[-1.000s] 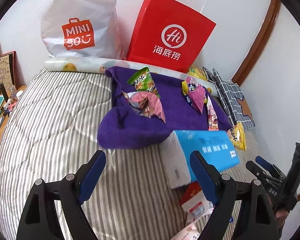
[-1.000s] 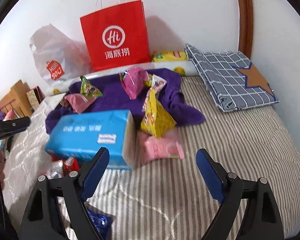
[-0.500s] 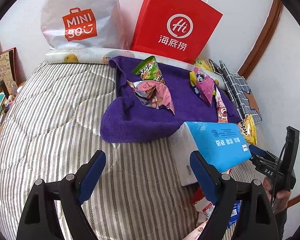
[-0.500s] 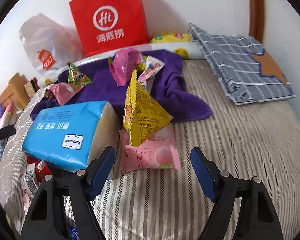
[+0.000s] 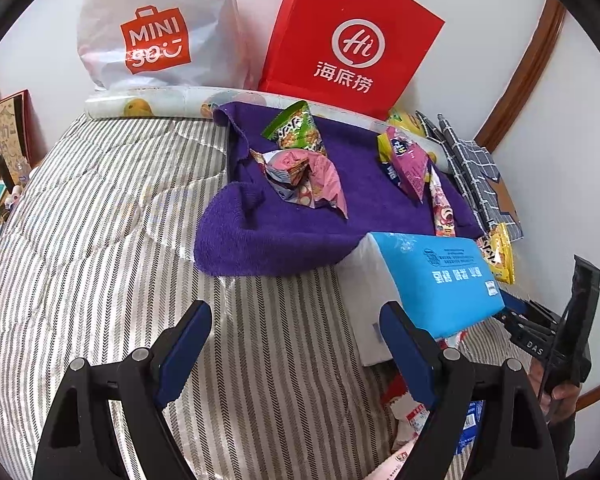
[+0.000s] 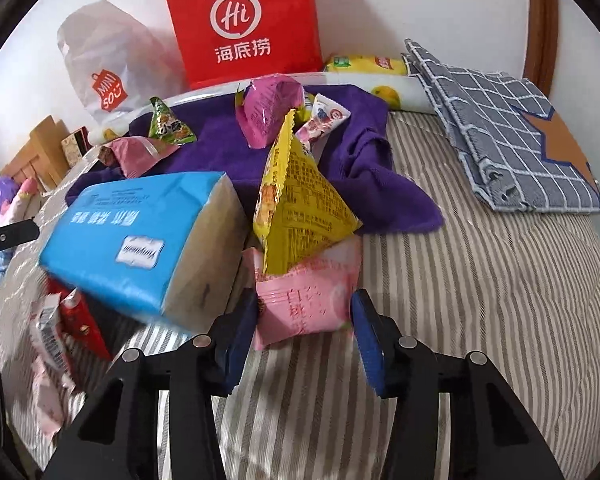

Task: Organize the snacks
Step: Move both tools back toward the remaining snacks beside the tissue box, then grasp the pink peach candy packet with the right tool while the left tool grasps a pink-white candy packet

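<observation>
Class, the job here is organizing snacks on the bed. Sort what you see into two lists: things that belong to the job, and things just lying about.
Belongs to the job:
pink peach packet, between the right hand-held gripper pads, which have just been closing
yellow packet
green packet
purple towel

Just lying about:
blue tissue pack
red paper bag
white plastic bag
checked cloth

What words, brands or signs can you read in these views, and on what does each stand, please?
"MINISO": white plastic bag.
"Hi" and "海底捞": red paper bag.
"DAS", cut off: right gripper.
Blue tissue pack: print upside down, unreadable.
Yellow packet, pink packet, green packet: too small or blurred.
</observation>
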`<state>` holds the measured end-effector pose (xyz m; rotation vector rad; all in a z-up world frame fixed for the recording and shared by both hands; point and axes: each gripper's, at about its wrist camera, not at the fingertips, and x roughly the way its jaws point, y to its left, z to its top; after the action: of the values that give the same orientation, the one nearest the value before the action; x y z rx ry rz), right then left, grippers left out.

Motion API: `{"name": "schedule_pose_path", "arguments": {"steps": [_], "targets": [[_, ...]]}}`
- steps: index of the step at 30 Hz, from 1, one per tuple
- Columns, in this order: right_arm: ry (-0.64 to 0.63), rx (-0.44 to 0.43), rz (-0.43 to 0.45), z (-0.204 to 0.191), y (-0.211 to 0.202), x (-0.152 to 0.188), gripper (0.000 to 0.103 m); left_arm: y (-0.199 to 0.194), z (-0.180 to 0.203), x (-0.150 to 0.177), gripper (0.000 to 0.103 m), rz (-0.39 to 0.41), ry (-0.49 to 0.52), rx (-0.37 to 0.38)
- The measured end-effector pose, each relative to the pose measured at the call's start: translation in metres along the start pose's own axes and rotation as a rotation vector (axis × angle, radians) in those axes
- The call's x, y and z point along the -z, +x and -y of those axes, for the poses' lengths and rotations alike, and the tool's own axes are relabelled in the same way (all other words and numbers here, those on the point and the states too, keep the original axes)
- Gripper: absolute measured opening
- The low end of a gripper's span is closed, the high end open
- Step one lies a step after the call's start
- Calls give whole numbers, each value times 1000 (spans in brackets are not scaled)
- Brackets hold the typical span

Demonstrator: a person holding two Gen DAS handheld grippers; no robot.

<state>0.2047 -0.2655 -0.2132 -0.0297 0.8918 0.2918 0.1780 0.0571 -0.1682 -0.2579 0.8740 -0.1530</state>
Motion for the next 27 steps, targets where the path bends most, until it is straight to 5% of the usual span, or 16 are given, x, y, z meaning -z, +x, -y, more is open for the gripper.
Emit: {"name": "schedule_pose_path", "arguments": {"steps": [2, 4, 8, 9, 12, 13, 25, 27], "targets": [[5, 5, -2, 1, -10, 6, 46, -3, 2, 2, 85, 1, 7, 2], [8, -5, -11, 1, -20, 14, 15, -6, 4, 5, 85, 3, 15, 6], [11, -13, -22, 0, -36, 28, 12, -10, 6, 9, 85, 7, 19, 16], [-2, 6, -11, -1, -38, 29, 16, -10, 7, 9, 85, 7, 20, 17], [-18, 24, 25, -2, -40, 28, 68, -10, 9, 10, 85, 9, 19, 20], [-20, 22, 46, -3, -39, 26, 73, -10, 9, 10, 85, 8, 19, 19], [-47, 77, -30, -4, 18, 3, 74, -6, -1, 6, 85, 7, 3, 0], [-48, 82, -22, -5, 18, 2, 65, -5, -2, 7, 85, 3, 1, 0]]}}
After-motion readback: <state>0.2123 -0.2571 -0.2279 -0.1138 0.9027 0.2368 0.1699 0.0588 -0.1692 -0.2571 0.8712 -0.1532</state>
